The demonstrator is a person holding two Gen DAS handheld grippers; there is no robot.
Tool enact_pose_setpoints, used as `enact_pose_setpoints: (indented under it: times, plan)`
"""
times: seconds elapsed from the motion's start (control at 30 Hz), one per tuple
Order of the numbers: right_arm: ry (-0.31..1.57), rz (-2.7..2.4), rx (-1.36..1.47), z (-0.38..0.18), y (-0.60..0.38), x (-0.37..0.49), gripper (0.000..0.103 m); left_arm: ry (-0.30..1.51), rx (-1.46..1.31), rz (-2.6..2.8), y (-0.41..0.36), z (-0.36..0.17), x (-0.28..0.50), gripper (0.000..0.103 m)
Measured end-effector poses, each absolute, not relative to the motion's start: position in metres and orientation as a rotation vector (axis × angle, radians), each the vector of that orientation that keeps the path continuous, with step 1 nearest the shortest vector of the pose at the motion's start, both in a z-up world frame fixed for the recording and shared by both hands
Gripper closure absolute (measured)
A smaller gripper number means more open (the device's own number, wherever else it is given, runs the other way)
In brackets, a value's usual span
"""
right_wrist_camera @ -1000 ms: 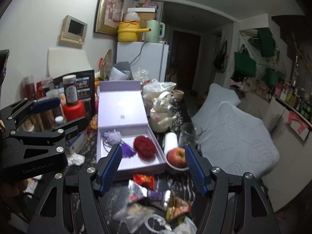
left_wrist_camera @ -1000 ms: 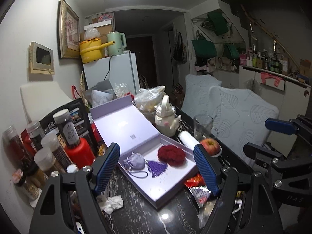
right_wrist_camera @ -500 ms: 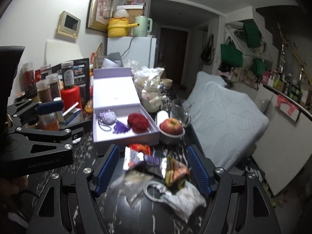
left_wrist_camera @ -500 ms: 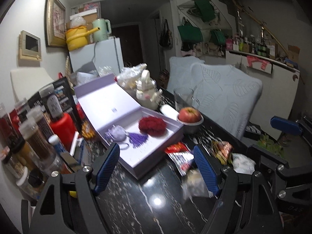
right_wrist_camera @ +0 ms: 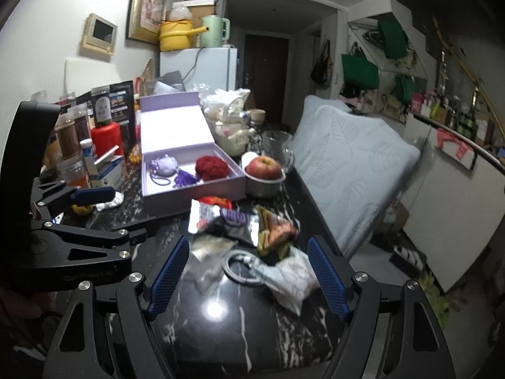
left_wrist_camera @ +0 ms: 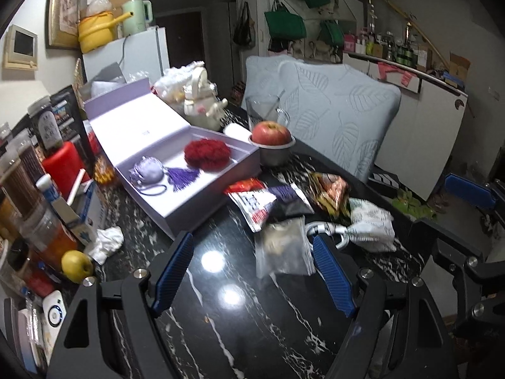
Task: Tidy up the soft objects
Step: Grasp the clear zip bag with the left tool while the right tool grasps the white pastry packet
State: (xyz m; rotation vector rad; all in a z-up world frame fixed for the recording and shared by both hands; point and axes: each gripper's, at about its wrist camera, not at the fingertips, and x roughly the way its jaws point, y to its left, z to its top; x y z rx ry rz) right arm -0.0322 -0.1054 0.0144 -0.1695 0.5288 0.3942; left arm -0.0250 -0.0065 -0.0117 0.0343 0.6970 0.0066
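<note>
An open lilac box (left_wrist_camera: 202, 202) (right_wrist_camera: 195, 199) stands on the black marble table (left_wrist_camera: 240, 325). Inside it lie a red fluffy ball (left_wrist_camera: 206, 154) (right_wrist_camera: 212, 166) and a lilac pouch with a purple tassel (left_wrist_camera: 148, 171) (right_wrist_camera: 164, 166). Nearer to me lies a white patterned sachet on a grey ring (left_wrist_camera: 371, 224) (right_wrist_camera: 288, 276), beside snack packets (left_wrist_camera: 262, 202) (right_wrist_camera: 227, 218) and a clear bag (left_wrist_camera: 282, 249). My left gripper (left_wrist_camera: 252, 276) hangs open over bare tabletop. My right gripper (right_wrist_camera: 247, 279) is opening wider; the sachet lies on the table ahead between its fingers, untouched.
An apple in a metal bowl (left_wrist_camera: 273, 139), a glass mug (left_wrist_camera: 263, 109) and a white teapot (left_wrist_camera: 203, 107) stand behind the box. Jars, bottles and a red canister (left_wrist_camera: 61, 164) crowd the left edge, with a yellow fruit (left_wrist_camera: 76, 265). Cushioned chairs (left_wrist_camera: 334, 117) line the right side.
Both grippers sank and tipped down toward the table. The box slid up and away in view, and the snack packets and sachet came in. The right gripper's jaws spread wider.
</note>
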Motion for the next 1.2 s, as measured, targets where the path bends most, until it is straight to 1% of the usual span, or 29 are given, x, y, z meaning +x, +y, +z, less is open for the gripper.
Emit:
enact_pose_setpoints:
  times: [0.4, 0.47, 0.6, 0.63, 0.73, 0.83, 0.97, 1.2]
  plan:
    - [0.622, 0.376, -0.134, -0.029, -0.121, -0.017, 0.024, 0.819, -0.018, -0.097, -0.014, -0.051, 0.001, 0.025]
    - [0.637, 0.378, -0.146, -0.036, -0.121, -0.013, 0.023, 0.834, -0.007, -0.097, -0.020, -0.057, 0.009, 0.025]
    - [0.665, 0.373, -0.162, -0.047, -0.122, -0.003, 0.022, 0.856, -0.001, -0.111, -0.026, -0.065, 0.021, 0.025]
    - [0.669, 0.372, -0.160, -0.049, -0.123, 0.000, 0.022, 0.865, 0.001, -0.114, -0.028, -0.068, 0.025, 0.025]
    - [0.676, 0.370, -0.155, -0.056, -0.128, 0.007, 0.015, 0.889, 0.008, -0.118, -0.031, -0.074, 0.039, 0.025]
    - [0.684, 0.361, -0.148, -0.059, -0.131, 0.015, 0.015, 0.904, 0.010, -0.115, -0.032, -0.080, 0.050, 0.025]
    - [0.711, 0.347, -0.102, -0.064, -0.137, 0.031, 0.010, 0.931, 0.005, -0.097, -0.030, -0.091, 0.064, 0.025]
    - [0.731, 0.293, -0.056, -0.069, -0.134, 0.064, 0.010, 0.977, -0.025, -0.076, -0.018, -0.105, 0.076, 0.025]
